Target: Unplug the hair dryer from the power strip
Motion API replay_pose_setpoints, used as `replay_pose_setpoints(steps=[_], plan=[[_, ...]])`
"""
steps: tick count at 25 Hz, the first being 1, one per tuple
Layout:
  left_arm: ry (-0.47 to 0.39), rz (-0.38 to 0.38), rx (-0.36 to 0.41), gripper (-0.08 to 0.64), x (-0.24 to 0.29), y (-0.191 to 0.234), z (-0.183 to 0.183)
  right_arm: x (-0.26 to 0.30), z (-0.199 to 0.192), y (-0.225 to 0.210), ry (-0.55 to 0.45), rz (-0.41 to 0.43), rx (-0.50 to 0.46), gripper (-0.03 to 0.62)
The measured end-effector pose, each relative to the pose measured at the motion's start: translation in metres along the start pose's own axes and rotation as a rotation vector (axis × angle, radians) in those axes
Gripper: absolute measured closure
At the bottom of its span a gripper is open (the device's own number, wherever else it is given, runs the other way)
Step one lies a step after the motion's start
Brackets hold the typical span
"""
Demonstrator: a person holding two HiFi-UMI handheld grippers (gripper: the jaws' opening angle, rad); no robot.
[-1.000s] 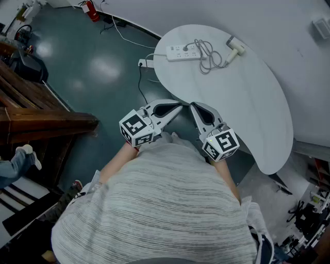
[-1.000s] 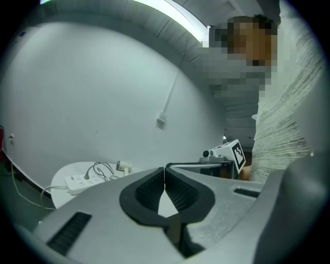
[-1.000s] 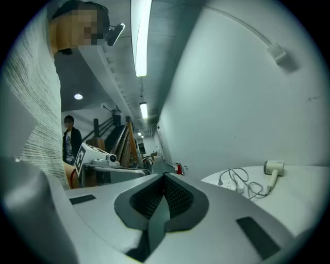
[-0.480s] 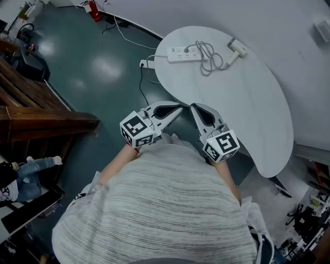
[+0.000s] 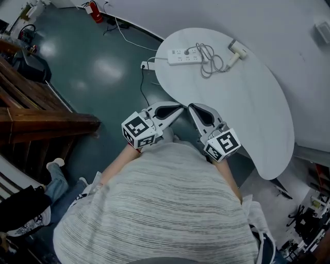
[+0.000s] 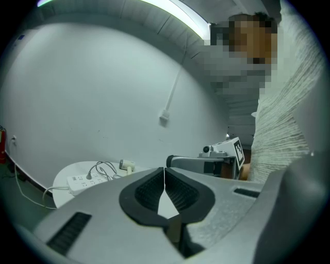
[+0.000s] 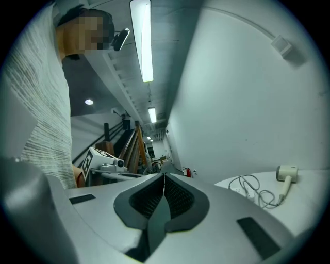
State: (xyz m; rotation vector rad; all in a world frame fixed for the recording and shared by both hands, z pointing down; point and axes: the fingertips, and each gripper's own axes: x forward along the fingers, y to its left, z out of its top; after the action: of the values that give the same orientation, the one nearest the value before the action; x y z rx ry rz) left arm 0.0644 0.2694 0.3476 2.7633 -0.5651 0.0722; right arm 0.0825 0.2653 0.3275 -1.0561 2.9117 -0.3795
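Note:
A white power strip (image 5: 184, 54) lies at the far end of the round white table (image 5: 247, 108), with a grey plug in one socket. The plug's looped cord (image 5: 208, 58) runs to a small white hair dryer (image 5: 235, 50) lying beside the strip. Both show small in the left gripper view as the power strip (image 6: 85, 181) and hair dryer (image 6: 127, 165), and the right gripper view catches the hair dryer (image 7: 285, 175) and cord (image 7: 254, 190). My left gripper (image 5: 178, 107) and right gripper (image 5: 191, 107) are held close to the person's chest, near the table's near edge, far from the strip. Both are shut and empty.
The strip's own cable (image 5: 146, 64) drops off the table's left side to the dark green floor (image 5: 98, 72). A wooden stair structure (image 5: 36, 113) stands at left, another person's leg (image 5: 59, 178) beside it. A red extinguisher (image 5: 93, 10) stands by the wall.
Both grippers stay put near the chest. The person at lower left has walked further into the picture.

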Motion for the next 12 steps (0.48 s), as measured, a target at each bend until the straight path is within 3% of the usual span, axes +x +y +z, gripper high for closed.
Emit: replay_pose_setpoints(steps=[5,12], plan=[[-0.002,0.003,0.000,0.552,0.004,0.024,0.005,0.022,0.001,-0.008,0.015,0.021,-0.004,0.566],[0.009,-0.028,-0.002,0.552,0.021,0.088,0.022,0.072,0.017,-0.052,0.014,-0.024,-0.014,0.566]])
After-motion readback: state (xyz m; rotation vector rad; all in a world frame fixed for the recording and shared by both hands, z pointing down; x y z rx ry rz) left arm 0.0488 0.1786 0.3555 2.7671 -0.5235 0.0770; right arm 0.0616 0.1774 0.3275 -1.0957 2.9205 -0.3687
